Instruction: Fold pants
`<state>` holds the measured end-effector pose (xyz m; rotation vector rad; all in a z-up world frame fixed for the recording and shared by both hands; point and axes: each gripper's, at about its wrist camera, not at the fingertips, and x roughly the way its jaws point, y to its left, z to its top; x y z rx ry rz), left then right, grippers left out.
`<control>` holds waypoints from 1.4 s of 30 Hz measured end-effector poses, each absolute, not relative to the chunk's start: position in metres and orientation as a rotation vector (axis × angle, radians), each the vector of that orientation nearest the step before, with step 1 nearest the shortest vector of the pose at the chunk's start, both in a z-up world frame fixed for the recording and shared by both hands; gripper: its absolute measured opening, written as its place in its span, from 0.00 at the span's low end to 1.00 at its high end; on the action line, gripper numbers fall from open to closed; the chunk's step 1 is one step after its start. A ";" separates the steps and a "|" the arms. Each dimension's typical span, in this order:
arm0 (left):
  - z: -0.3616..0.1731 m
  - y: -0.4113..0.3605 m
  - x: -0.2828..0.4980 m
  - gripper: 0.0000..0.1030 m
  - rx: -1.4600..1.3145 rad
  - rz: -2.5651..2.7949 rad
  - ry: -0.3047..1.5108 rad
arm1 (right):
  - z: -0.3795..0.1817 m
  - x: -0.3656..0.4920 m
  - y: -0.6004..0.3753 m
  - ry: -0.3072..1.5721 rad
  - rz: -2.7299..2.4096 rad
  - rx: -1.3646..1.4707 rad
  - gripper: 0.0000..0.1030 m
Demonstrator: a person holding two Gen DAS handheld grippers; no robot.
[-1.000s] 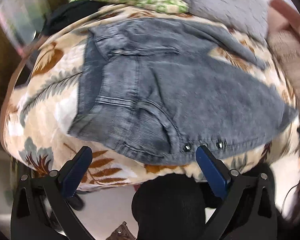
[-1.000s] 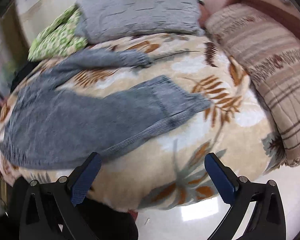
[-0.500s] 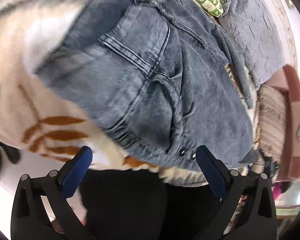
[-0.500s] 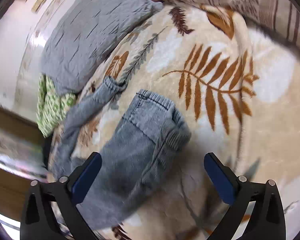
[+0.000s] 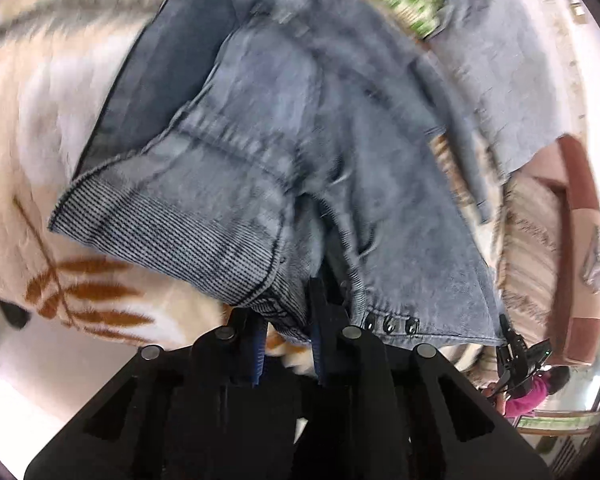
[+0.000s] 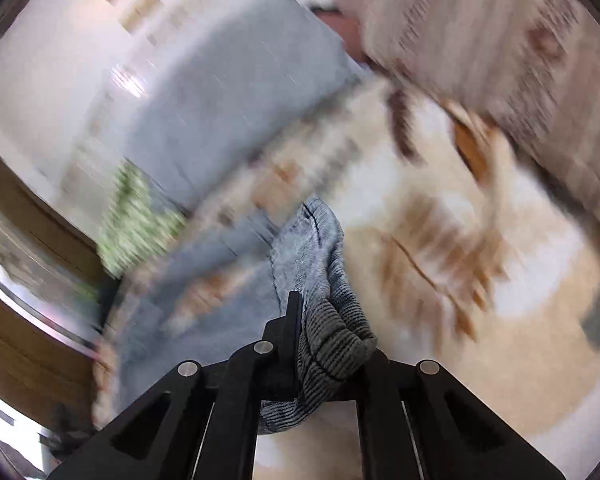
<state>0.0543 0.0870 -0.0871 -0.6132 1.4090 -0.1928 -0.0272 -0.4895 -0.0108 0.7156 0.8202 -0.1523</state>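
Grey-blue denim pants [image 5: 320,140] lie spread on a leaf-print blanket [image 5: 40,120] on a bed. In the left wrist view my left gripper [image 5: 286,320] is at the near waistband beside the metal snaps. Its jaws are closing, and the ribbed waistband edge is pinched between the blue pads. In the right wrist view my right gripper [image 6: 324,332] is shut on the ribbed cuff [image 6: 312,248] of a pant leg. The cuff is bunched up and hides the right finger. This view is blurred by motion.
A grey pillow [image 6: 228,92] and a green patterned pillow [image 6: 136,216] lie at the head of the bed. A striped quilt [image 6: 500,40] lies along the far side. White floor [image 5: 60,380] runs below the near bed edge. A pink sleeve [image 5: 528,396] shows at the right edge.
Both grippers went from wide open to closed on the pants. The left dropped onto the waistband. The right swung over to the leg cuff, which is now bunched between its fingers.
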 end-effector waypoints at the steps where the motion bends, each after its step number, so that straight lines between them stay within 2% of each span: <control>1: -0.093 0.089 0.052 0.17 -0.614 -0.179 1.428 | -0.033 -0.036 -0.490 0.884 -0.179 0.720 0.07; 4: -0.093 0.098 0.045 0.23 -0.617 -0.192 1.434 | -0.061 -0.053 -0.493 0.976 -0.219 0.716 0.18; 7: -0.071 0.104 0.033 0.26 -0.510 -0.278 1.373 | -0.048 -0.069 -0.500 0.941 -0.237 0.698 0.32; 9: -0.053 0.107 0.028 0.38 -0.422 -0.332 1.318 | -0.024 -0.074 -0.512 0.875 -0.277 0.660 0.43; 10: -0.041 0.110 0.028 0.43 -0.393 -0.333 1.287 | -0.009 -0.072 -0.519 0.837 -0.287 0.640 0.44; 11: -0.035 0.112 0.033 0.52 -0.380 -0.321 1.271 | 0.000 -0.068 -0.522 0.823 -0.284 0.628 0.46; 13: -0.021 0.119 0.052 0.57 -0.370 -0.265 1.226 | 0.016 -0.046 -0.522 0.815 -0.262 0.596 0.48; 15: -0.023 0.123 0.076 0.62 -0.381 -0.204 1.221 | 0.019 -0.015 -0.514 0.821 -0.206 0.594 0.54; 17: -0.029 0.128 0.108 0.62 -0.401 -0.149 1.236 | 0.013 0.018 -0.501 0.839 -0.149 0.608 0.57; 23: -0.047 0.140 0.181 0.62 -0.465 -0.102 1.272 | -0.022 0.124 -0.466 0.924 -0.039 0.625 0.58; 25: -0.053 0.139 0.201 0.62 -0.474 -0.076 1.278 | -0.032 0.150 -0.466 0.931 -0.043 0.619 0.64; 27: -0.064 0.141 0.219 0.62 -0.511 -0.060 1.294 | -0.043 0.181 -0.466 0.949 -0.046 0.616 0.65; 31: -0.085 0.143 0.242 0.62 -0.566 -0.025 1.339 | -0.071 0.223 -0.455 1.024 0.034 0.599 0.65; 32: -0.084 0.141 0.245 0.62 -0.552 -0.018 1.340 | -0.074 0.229 -0.449 1.040 0.061 0.564 0.49; 33: -0.081 0.138 0.247 0.62 -0.536 -0.027 1.336 | -0.073 0.239 -0.435 1.071 0.088 0.462 0.12; 34: -0.076 0.136 0.249 0.62 -0.524 -0.049 1.328 | -0.069 0.243 -0.427 1.088 0.086 0.373 0.08; 37: -0.067 0.132 0.259 0.64 -0.486 -0.067 1.301 | -0.032 0.264 -0.408 1.029 0.112 0.137 0.08; 41: -0.071 0.131 0.280 0.64 -0.476 -0.028 1.285 | 0.015 0.322 -0.447 0.868 -0.020 0.191 0.08; 42: -0.075 0.132 0.284 0.64 -0.473 -0.011 1.293 | 0.014 0.336 -0.455 0.866 -0.037 0.222 0.12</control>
